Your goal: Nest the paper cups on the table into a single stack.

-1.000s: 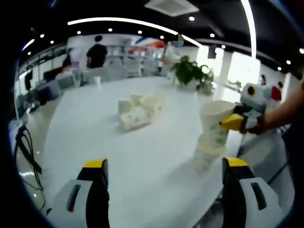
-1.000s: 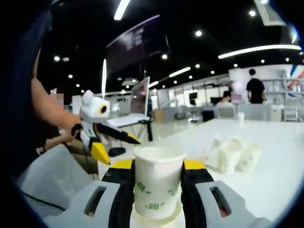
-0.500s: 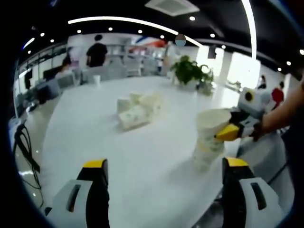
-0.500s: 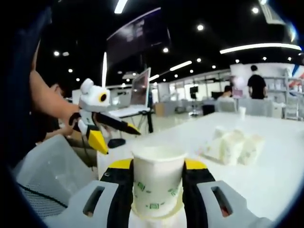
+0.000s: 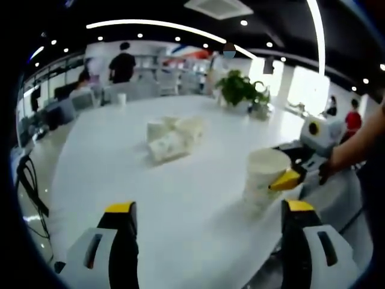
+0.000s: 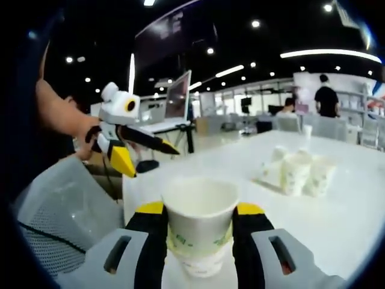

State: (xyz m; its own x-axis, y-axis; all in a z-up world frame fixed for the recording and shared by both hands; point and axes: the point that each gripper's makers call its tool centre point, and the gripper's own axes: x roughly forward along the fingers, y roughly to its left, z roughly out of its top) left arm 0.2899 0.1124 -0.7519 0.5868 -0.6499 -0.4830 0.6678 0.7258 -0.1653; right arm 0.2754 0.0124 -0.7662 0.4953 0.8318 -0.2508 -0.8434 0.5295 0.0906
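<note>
right gripper: we see both yellow-tipped jaws clamped on top cup, one jaw each side of its wall; in left gripper view same gripper comes in from the right, held by a person's hand
top cup: white w/ green print, upright, mouth open to us, sits nested in the cup stack near table's right edge in left gripper view; lower cup rim shows just under it in right gripper view
left gripper: jaws wide apart, nothing btwn them, held over bare table; in right gripper view we see it at the left, off the table edge, jaws spread there too
loose cups: small cluster mid-table, well apart from the stack; some look tipped on their sides, exact count we can't tell; in right gripper view the cluster sits at the right, at least 2 upright
plant: far side of table, left gripper view
laptop: open, on a stand beyond the table, right gripper view
bg: people standing far back, blurred
</note>
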